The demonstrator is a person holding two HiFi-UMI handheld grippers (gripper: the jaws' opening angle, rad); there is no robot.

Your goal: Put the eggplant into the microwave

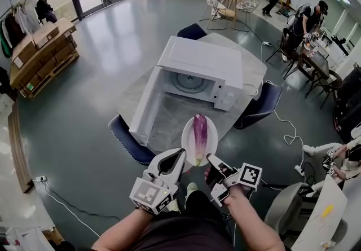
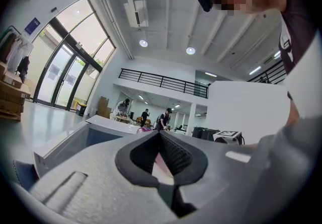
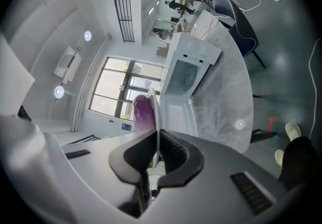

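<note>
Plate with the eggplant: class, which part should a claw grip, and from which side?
Grip the plate by its thin near rim, coming from the person's side, as the left claw and right claw do. The eggplant lies along the middle, leaving the rim bare, and the far end is free to enter the open microwave.

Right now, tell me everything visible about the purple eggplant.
The long, glossy purple eggplant, paler toward its near end, lies lengthwise on a white oval plate, pointing at the open white microwave. Only the plate touches it. The left gripper and right gripper each pinch the plate's near rim.
</note>
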